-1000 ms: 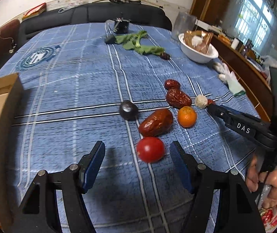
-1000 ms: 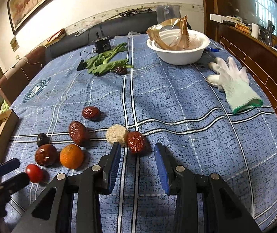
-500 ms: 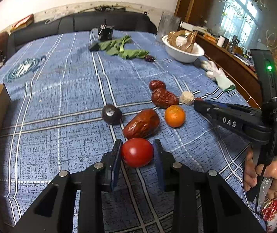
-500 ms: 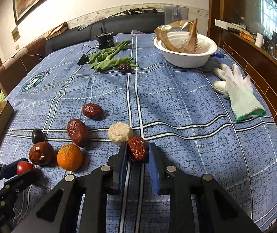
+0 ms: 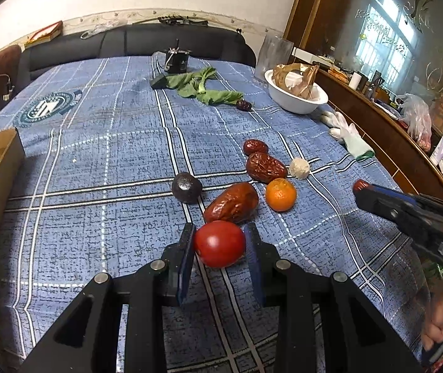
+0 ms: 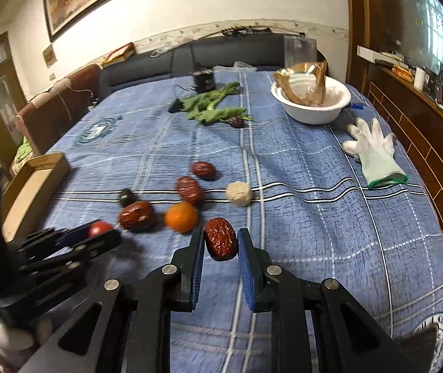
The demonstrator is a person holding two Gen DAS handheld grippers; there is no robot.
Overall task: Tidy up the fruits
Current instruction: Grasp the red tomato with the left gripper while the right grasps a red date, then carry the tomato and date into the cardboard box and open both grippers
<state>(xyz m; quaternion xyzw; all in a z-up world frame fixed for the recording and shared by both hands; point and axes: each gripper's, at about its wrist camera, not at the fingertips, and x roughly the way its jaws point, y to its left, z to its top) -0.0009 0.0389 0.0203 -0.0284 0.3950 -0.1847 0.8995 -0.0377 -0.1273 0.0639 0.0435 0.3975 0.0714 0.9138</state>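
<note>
Box (image 6: 34, 180) waits at counter's far left edge | left gripper (image 5: 219, 245) pinches tomato (image 5: 219, 244) low over the cloth, nearer the box | orange (image 5: 280, 194) and loose dates sit just beyond | right gripper (image 6: 220, 244) clamps date (image 6: 220, 242), long axis running along the fingers, clear of cloth | bowl (image 6: 311, 108) far right.

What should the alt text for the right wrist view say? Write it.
The right gripper is shut on a wrinkled red date above a blue checked tablecloth. Beyond lie an orange, more dates, a white bowl and a glove.
</note>
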